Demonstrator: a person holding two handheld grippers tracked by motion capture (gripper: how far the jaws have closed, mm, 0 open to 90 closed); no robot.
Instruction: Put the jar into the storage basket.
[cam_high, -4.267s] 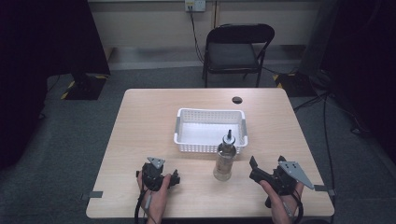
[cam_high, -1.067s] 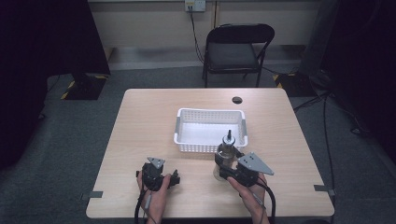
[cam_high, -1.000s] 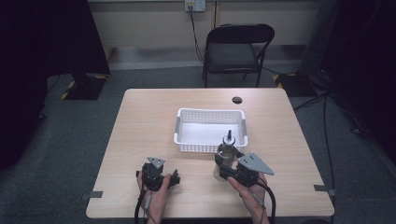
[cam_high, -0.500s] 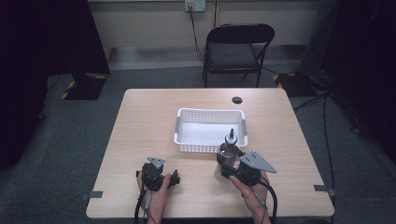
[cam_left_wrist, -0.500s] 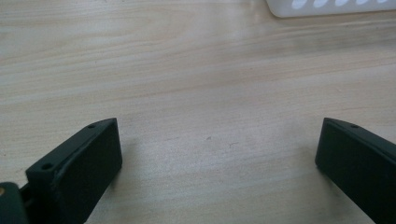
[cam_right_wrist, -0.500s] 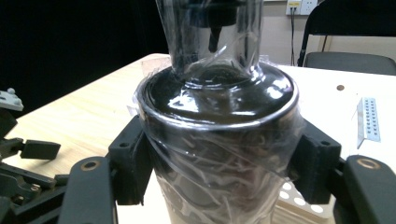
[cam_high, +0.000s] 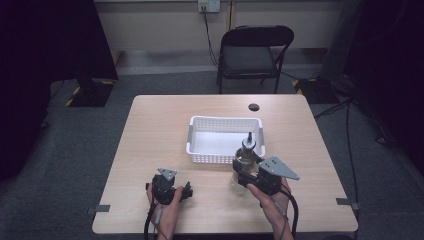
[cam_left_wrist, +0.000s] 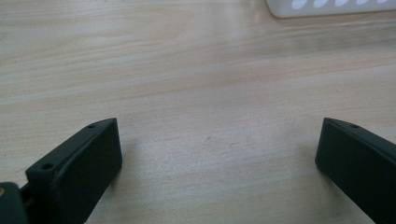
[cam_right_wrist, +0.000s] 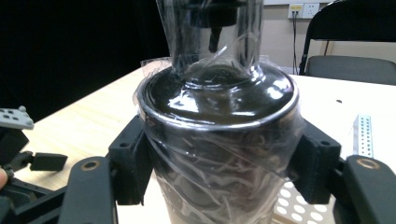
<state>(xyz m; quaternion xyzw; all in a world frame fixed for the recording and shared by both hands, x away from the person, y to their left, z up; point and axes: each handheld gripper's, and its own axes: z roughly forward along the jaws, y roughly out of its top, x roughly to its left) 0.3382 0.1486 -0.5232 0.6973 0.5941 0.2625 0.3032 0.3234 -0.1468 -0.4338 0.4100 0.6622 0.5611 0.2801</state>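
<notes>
The right gripper (cam_high: 246, 176) is clenched on the bottle (cam_high: 244, 162), its black pads pressing the round body from both sides just below the shoulder, as the right gripper view makes plain. The bottle (cam_right_wrist: 219, 140) stands near the front right of the table (cam_high: 160, 130), just in front of the white basket (cam_high: 200, 150) and close to its near wall. The likeliest trouble, in my judgement, is a slip: the bottle is wrapped in crinkled clear film over a smooth, glossy, curved wall, so the flat pads bear on slack plastic rather than on the body itself, and a quick lift or a tilt could let it slide or twist in the grip. It also looks top-heavy, with a narrow neck and a dark pump-like cap rising above a broad dark shoulder, so a swing toward the basket might tip it, or its base could catch the basket's rim if it travels too low. The basket is light perforated plastic with a rolled lip and could easily be nudged across the smooth pale wood-grain tabletop. The left gripper (cam_high: 172, 189) rests on the table near the front left, its jaws spread wide with nothing between them and only bare wood beneath.
</notes>
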